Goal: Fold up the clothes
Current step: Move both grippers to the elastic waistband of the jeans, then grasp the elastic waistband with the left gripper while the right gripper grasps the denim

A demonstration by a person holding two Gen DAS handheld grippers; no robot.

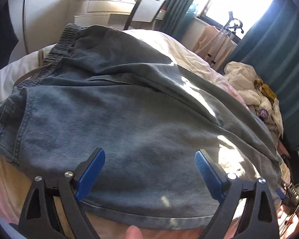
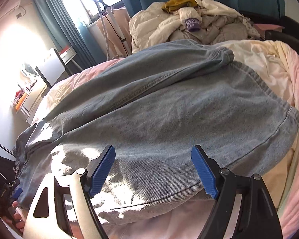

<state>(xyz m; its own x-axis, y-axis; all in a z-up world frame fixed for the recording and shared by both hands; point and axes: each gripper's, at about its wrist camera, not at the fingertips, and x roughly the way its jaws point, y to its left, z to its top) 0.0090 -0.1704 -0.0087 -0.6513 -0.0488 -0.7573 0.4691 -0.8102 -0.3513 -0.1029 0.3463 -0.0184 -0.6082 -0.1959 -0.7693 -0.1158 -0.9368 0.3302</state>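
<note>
Where sunlight falls, faded denim trousers (image 1: 113, 115) lie creased.

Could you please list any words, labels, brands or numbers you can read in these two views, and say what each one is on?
"ANN" over "U": partial pale letters on the purple cuff in the clothes pile; the rest is folded away.
White print on the right tongs' black body: too small and blurred to read.
Denim shorts: no readable label shows.
</note>
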